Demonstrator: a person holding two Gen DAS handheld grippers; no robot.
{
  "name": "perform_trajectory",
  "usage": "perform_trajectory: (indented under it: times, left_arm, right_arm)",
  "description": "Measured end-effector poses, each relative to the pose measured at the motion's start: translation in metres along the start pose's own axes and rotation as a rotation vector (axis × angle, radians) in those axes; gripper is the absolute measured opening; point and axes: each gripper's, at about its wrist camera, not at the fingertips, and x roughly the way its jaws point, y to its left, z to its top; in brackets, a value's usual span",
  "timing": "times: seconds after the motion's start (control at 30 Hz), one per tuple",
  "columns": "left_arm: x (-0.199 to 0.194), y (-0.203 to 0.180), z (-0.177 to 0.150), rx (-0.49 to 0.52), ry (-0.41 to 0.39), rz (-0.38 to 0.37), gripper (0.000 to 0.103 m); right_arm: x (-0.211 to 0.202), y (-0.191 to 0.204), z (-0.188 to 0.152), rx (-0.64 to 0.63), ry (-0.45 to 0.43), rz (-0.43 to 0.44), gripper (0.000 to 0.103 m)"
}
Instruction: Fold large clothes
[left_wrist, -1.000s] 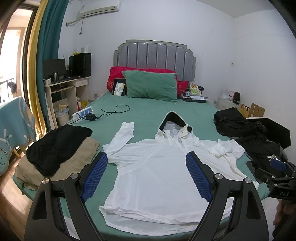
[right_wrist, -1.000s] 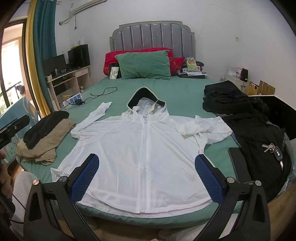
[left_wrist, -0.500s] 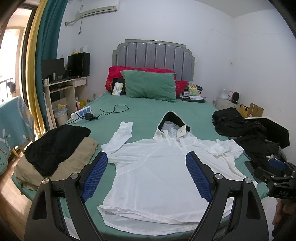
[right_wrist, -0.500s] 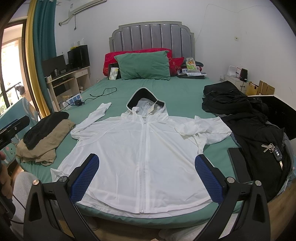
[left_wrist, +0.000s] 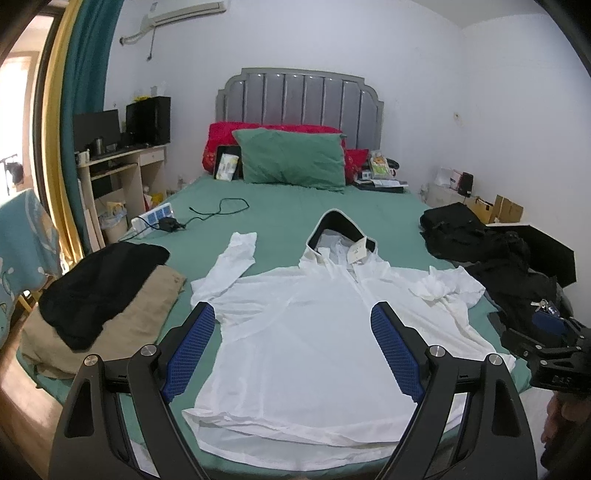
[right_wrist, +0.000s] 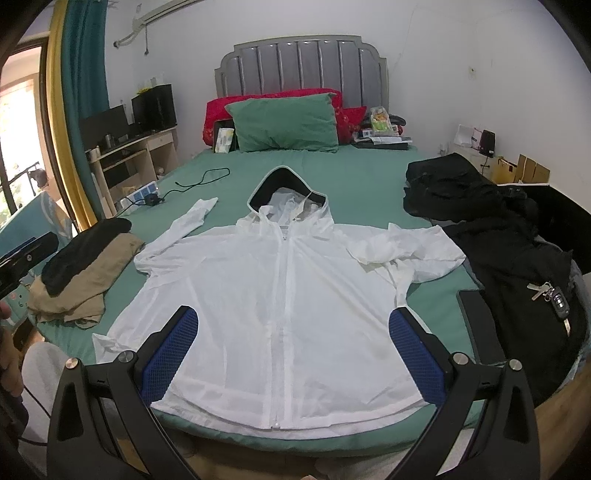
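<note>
Bare green bedsheet (right_wrist: 354, 177) lies open beyond the hood of the white zip-up hooded jacket (right_wrist: 280, 295). Left of the jacket sits a folded black-and-tan clothes stack (right_wrist: 85, 258); right, a heap of black garments (right_wrist: 491, 229) with keys (right_wrist: 550, 291).

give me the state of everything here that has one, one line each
white hooded jacket: spread flat on the bed, zipped up, not folded
its sleeve on the desk side: stretched out
its other sleeve: bunched and folded inward
left gripper: open, holding nothing
right gripper: open, holding nothing
black and tan clothes: piled at the bed edge
black clothes: heaped, unfolded
keys: lying on the black clothes
</note>
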Motion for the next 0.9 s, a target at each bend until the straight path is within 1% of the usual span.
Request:
perform_trajectory:
  times: [0.1,0.27,0.4,0.47,0.5,0.53,0.57,0.63,0.67,0.73,0.8,0.9]
  left_arm:
    - [0.012,0.002,0.001,-0.006,0.021,-0.036,0.089]
    - [0.048,-0.001,0.003,0.009,0.075,-0.023,0.089]
    - [0.083,-0.004,0.002,0.009,0.118,-0.020,0.089]
    - [0.103,-0.004,0.000,0.007,0.151,-0.020,0.089]
    - [0.117,-0.003,0.000,0.005,0.172,-0.024,0.089]
    - [0.126,-0.003,0.000,0.003,0.186,-0.026,0.089]
    - [0.135,-0.002,0.000,0.002,0.196,-0.028,0.089]
    - [0.155,0.001,0.000,0.002,0.216,-0.028,0.089]
    - [0.164,0.003,0.000,-0.005,0.224,-0.028,0.089]
    - [0.182,0.009,0.001,-0.025,0.245,-0.031,0.089]
    - [0.197,0.015,0.003,-0.026,0.250,-0.021,0.089]
    - [0.216,0.023,0.003,-0.022,0.258,-0.011,0.089]
  right_arm:
    - [0.015,-0.009,-0.001,0.022,0.021,0.005,0.102]
    - [0.049,-0.037,0.004,0.036,0.054,-0.023,0.102]
    - [0.090,-0.062,0.014,-0.032,0.094,-0.075,0.102]
    - [0.114,-0.074,0.020,-0.071,0.119,-0.087,0.102]
    - [0.129,-0.080,0.023,-0.101,0.138,-0.098,0.100]
    - [0.140,-0.084,0.025,-0.129,0.151,-0.104,0.093]
    - [0.153,-0.088,0.027,-0.167,0.166,-0.112,0.089]
    - [0.184,-0.094,0.029,-0.240,0.207,-0.140,0.079]
    - [0.198,-0.097,0.030,-0.274,0.224,-0.149,0.076]
    - [0.231,-0.103,0.029,-0.358,0.275,-0.202,0.066]
    - [0.255,-0.110,0.031,-0.416,0.302,-0.237,0.066]
    - [0.285,-0.114,0.030,-0.495,0.327,-0.265,0.065]
